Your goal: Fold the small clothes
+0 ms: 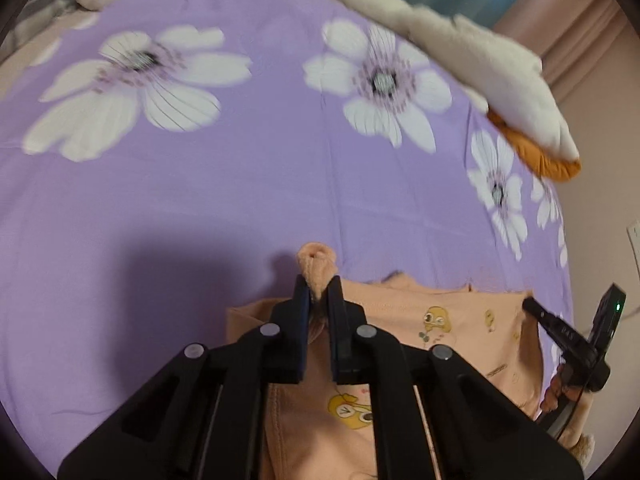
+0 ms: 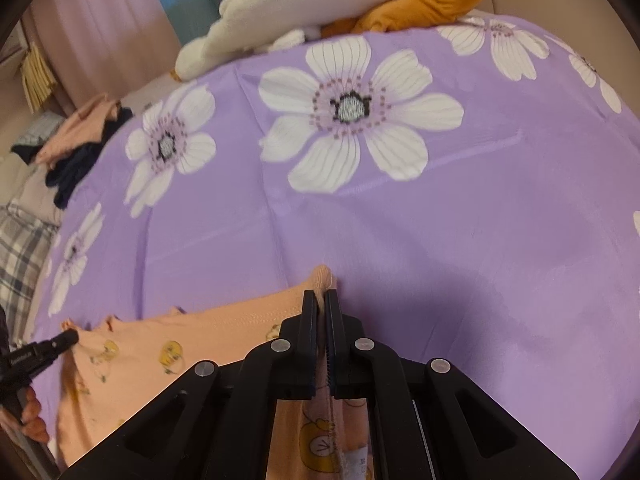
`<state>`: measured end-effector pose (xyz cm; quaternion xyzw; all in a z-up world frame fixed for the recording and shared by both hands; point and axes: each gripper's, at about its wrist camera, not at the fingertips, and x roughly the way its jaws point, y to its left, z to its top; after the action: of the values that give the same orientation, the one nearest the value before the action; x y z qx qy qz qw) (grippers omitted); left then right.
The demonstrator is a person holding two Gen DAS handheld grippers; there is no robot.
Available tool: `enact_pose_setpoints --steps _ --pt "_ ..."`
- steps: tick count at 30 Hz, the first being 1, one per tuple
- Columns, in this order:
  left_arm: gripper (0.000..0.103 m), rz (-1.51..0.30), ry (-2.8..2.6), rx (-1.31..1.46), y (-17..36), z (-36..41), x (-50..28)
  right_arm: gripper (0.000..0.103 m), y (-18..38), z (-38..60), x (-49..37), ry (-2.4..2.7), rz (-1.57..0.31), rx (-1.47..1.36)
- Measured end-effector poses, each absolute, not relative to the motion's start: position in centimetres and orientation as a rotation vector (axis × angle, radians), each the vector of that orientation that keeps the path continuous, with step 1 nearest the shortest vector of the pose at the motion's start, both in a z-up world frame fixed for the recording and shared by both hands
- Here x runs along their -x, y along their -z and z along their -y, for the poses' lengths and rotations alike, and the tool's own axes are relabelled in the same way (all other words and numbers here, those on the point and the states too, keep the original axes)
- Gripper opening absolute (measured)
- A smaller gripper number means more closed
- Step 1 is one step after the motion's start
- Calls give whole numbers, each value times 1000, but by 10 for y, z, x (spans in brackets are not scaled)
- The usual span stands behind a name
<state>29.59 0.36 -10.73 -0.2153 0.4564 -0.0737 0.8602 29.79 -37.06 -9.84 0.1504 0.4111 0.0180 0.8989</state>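
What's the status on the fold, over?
Left gripper shut on peach garment. Right gripper shut on its other corner. Purple bedsheet ahead; plush toy well clear.

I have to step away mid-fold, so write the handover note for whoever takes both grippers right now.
Left gripper: shut on a bunched corner of the peach garment.
Right gripper: shut on the opposite corner of the same garment, fabric pinched between its fingers.
The garment, printed with yellow cartoon figures, hangs stretched between the two grippers above the purple floral bedsheet.
A loose pile of other clothes lies at the bed's far edge, near a plush toy.
Done: both corners gripped, garment spread.
Left: lay it flat and make the folds; the pile looks unfolded.
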Motion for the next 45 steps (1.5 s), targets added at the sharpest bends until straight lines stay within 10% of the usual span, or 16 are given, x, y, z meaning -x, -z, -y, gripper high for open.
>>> enact_pose_setpoints --steps 18,24,27,30,45 --pt "17 -1025 104 439 137 -16 -307 5 124 355 -316 23 -905 -204" --pt "56 -1001 68 410 120 -20 -292 5 120 352 -315 50 -906 -156" --pt "69 -984 93 428 109 -26 -277 27 114 355 -307 56 -910 -176" --pt "79 -983 110 463 102 -32 -257 69 100 357 -289 69 -859 -185" --pt "80 -1060 158 525 133 -23 -185 72 121 385 -159 7 -905 -555"
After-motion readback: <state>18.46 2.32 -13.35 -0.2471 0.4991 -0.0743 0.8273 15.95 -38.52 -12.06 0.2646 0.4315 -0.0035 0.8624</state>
